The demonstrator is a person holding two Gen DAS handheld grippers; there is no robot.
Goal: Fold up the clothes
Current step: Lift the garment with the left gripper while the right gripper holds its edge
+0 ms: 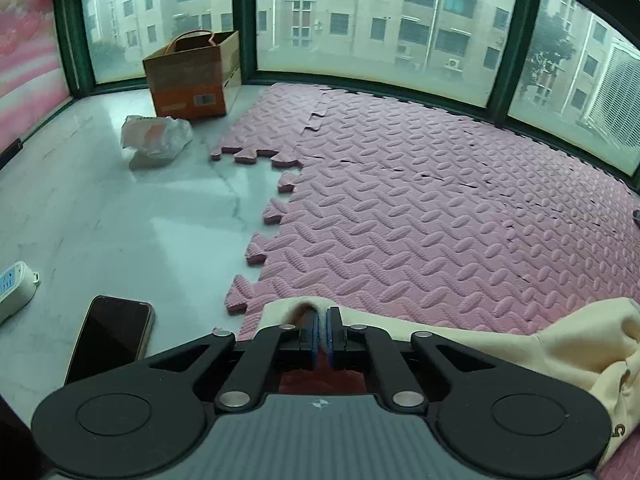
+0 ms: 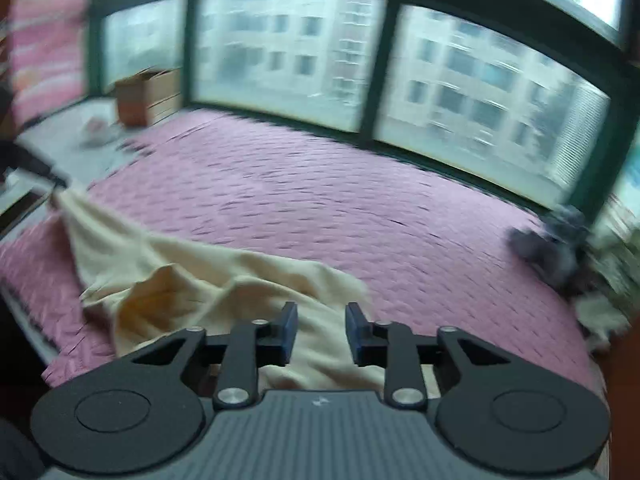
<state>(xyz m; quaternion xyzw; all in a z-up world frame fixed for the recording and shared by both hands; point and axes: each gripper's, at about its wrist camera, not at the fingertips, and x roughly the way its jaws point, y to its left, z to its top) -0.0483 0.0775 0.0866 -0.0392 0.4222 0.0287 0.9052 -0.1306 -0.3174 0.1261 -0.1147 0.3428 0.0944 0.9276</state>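
In the left wrist view, the left gripper [image 1: 322, 322] has its jaws pressed together, pinching an edge of the cream garment [image 1: 576, 344], which trails off to the right over the pink foam mat [image 1: 420, 216]. A black phone [image 1: 110, 336] and a white power strip [image 1: 14, 286] lie on the marble floor [image 1: 100, 208] to the left; a cardboard box [image 1: 192, 76] and a plastic bag [image 1: 156, 138] sit farther back. In the blurred right wrist view, the right gripper [image 2: 321, 330] hangs with jaws spread above the cream garment [image 2: 192, 272], rumpled on the mat [image 2: 340, 200]. A dark grey cloth heap [image 2: 556, 244] lies at the mat's right edge.
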